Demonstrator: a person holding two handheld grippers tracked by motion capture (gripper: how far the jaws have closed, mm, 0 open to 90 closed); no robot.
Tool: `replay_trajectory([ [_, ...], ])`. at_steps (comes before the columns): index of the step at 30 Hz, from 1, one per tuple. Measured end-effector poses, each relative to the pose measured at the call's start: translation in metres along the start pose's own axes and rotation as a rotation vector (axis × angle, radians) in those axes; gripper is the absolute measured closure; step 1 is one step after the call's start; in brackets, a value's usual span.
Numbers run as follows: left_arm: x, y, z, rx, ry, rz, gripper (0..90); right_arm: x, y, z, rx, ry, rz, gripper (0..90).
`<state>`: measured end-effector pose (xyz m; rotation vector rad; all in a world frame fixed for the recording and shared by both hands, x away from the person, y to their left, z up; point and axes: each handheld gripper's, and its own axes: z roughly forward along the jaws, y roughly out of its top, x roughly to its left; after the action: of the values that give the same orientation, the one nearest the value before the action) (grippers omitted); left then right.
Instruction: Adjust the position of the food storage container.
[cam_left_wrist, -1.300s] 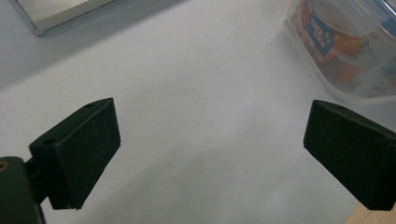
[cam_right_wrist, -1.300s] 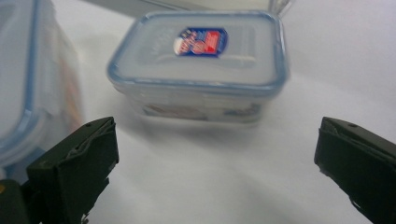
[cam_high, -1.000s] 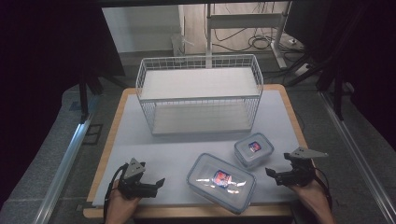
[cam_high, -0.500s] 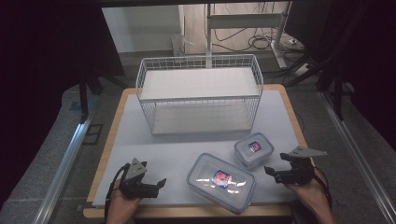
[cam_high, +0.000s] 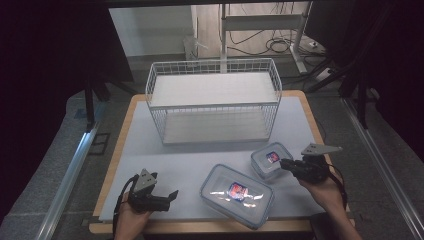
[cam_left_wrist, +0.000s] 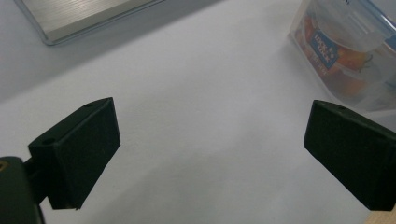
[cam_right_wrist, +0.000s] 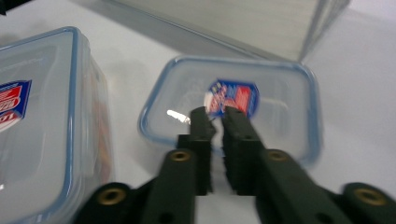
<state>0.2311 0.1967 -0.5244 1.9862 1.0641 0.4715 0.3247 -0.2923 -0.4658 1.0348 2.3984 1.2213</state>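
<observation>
The right gripper (cam_high: 284, 163) has edged toward the small container (cam_high: 269, 159), jaws nearly closed, empty; left gripper (cam_high: 172, 194) gapes wide.

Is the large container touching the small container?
Apart. The high view shows bare mat between the large container and the small container.

White-coated wire metal basket (cam_high: 214, 102), matt pale sheet over a wooden-edged table (cam_high: 118, 150), two glossy clear plastic boxes, large (cam_high: 237, 195) and small (cam_high: 269, 160), matt black gripper jaws.
</observation>
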Motion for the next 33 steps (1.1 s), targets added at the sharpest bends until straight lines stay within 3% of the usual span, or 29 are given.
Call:
replay_trajectory([
  [2,0.000,0.000,0.000,0.004,0.003,0.004,3.8,0.001,0.004,0.005,0.008,0.000,-0.014,88.0],
  [3,-0.001,0.000,0.001,0.004,0.004,0.007,3.8,0.003,0.015,0.017,0.029,0.002,-0.050,89.7],
  [7,-0.001,0.000,0.001,0.004,0.004,0.005,3.8,0.005,0.034,0.042,0.057,-0.004,-0.084,89.7],
  [9,-0.001,0.000,0.001,0.004,0.004,0.006,3.8,0.005,0.037,0.047,0.057,-0.002,-0.085,89.7],
  [10,0.000,0.000,0.001,0.005,0.004,0.005,3.8,0.005,0.047,0.061,0.065,-0.004,-0.088,89.7],
  [12,0.000,0.000,0.001,0.005,0.003,0.005,3.8,0.004,0.050,0.066,0.069,-0.009,-0.090,89.7],
  [13,0.000,0.000,0.001,0.010,0.002,0.006,3.8,0.002,0.057,0.079,0.090,-0.022,-0.095,89.7],
  [15,0.000,0.000,0.001,0.012,0.001,0.007,3.8,0.001,0.059,0.084,0.096,-0.029,-0.096,89.7],
  [16,-0.001,0.000,0.002,0.019,0.002,0.013,3.8,0.000,0.062,0.094,0.116,-0.033,-0.102,89.7],
  [21,-0.002,0.000,0.003,0.023,-0.001,0.017,3.8,0.001,0.060,0.100,0.139,-0.040,-0.114,89.8],
  [27,-0.003,0.000,0.003,0.026,-0.002,0.023,3.8,-0.009,0.054,0.079,0.117,-0.044,-0.070,89.8],
  [30,-0.003,0.000,0.004,0.027,-0.003,0.024,3.9,-0.006,0.052,0.075,0.140,-0.057,-0.100,89.7],
  [31,-0.004,0.001,0.004,0.030,-0.004,0.027,3.9,0.001,0.050,0.074,0.114,0.007,-0.107,89.7],
  [33,-0.004,0.001,0.004,0.030,-0.004,0.030,3.9,0.013,0.053,0.076,0.100,0.043,-0.137,89.7],
])
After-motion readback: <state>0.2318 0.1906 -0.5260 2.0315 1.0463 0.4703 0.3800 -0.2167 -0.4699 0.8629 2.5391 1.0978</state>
